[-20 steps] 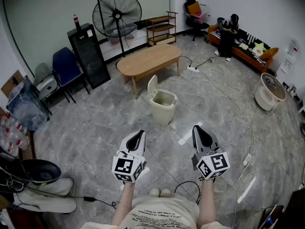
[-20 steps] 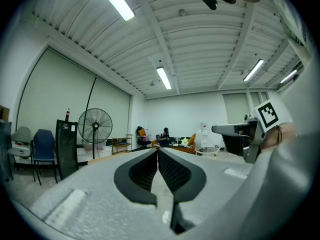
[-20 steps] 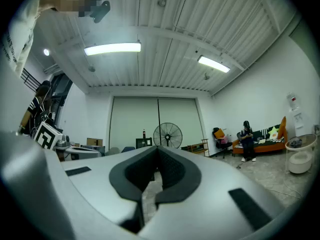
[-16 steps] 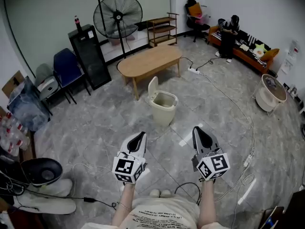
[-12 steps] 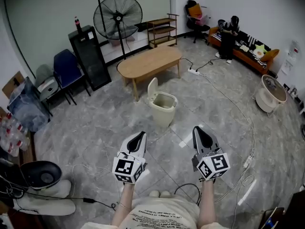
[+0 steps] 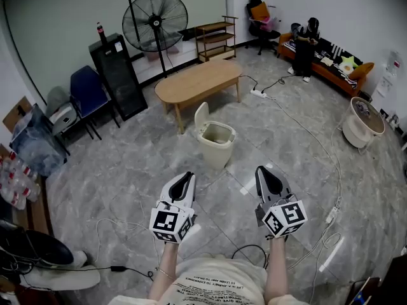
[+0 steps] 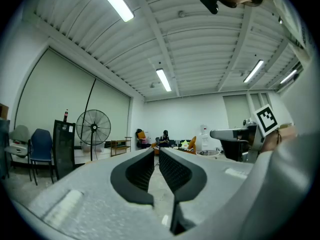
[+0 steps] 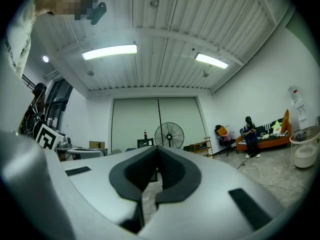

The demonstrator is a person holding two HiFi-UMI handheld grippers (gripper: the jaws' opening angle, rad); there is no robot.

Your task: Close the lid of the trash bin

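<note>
A cream trash bin stands on the grey floor ahead of me, its lid swung up at the bin's left side and the inside showing. My left gripper and right gripper are held level side by side, well short of the bin, with bare floor between. Both have their jaws shut with nothing in them. In the left gripper view the left gripper points across the room; the bin does not show there. The right gripper likewise shows shut jaws and no bin.
A wooden oval table stands just behind the bin, with a big floor fan and a black cabinet beyond. Cables trail over the floor at the right. A person sits on a sofa at the far right.
The view has shifted slightly; both grippers keep their places side by side and the bin's lid stays up.
</note>
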